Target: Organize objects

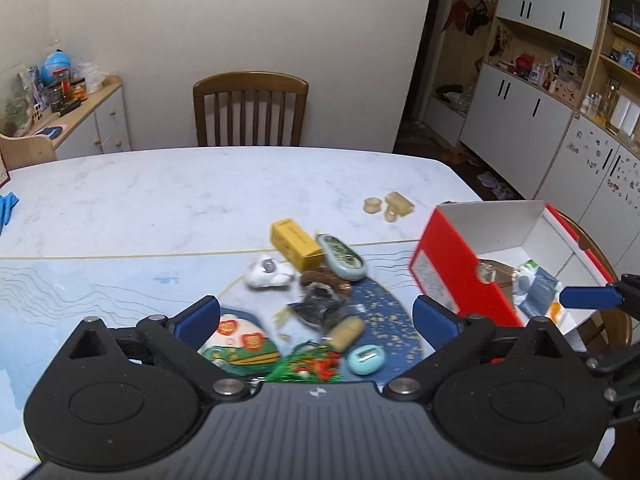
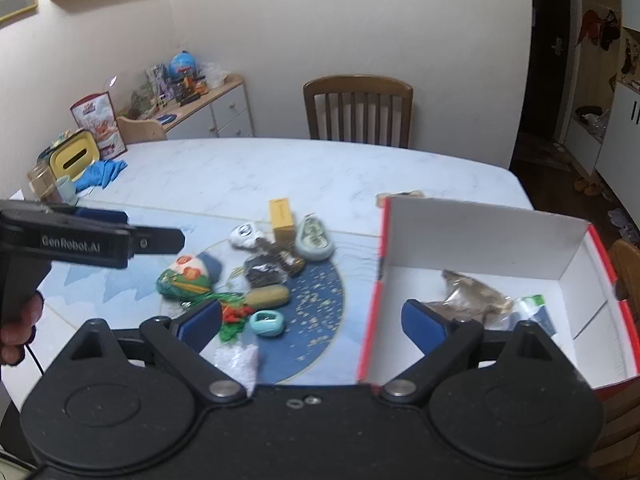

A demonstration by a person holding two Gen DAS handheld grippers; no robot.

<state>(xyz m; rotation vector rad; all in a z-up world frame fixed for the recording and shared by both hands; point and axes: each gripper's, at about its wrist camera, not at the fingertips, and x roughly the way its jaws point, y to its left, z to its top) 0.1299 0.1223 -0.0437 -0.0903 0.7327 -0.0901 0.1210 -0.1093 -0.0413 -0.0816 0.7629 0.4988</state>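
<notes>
A pile of small items lies on the table: a yellow box (image 1: 296, 242), a grey-green oval case (image 1: 342, 256), a white item (image 1: 266, 274), a dark packet (image 1: 320, 304), a tan oblong (image 1: 346, 332), a teal case (image 1: 366, 360) and a green pouch (image 1: 240, 340). My left gripper (image 1: 316, 320) hovers open above them, holding nothing. To the right stands a red box (image 2: 480, 232) with a white inside, holding a brown packet (image 2: 472, 296) and a white-green packet (image 2: 532, 308). My right gripper (image 2: 312, 324) is open and empty at the box's left wall.
A wooden chair (image 1: 250, 108) stands behind the table's far edge. Small tan pieces (image 1: 390, 206) lie beyond the box. A blue cloth (image 2: 100, 174), a yellow tissue box (image 2: 74, 158) and a glass jar (image 2: 40, 180) sit at the far left. Cabinets line the right wall.
</notes>
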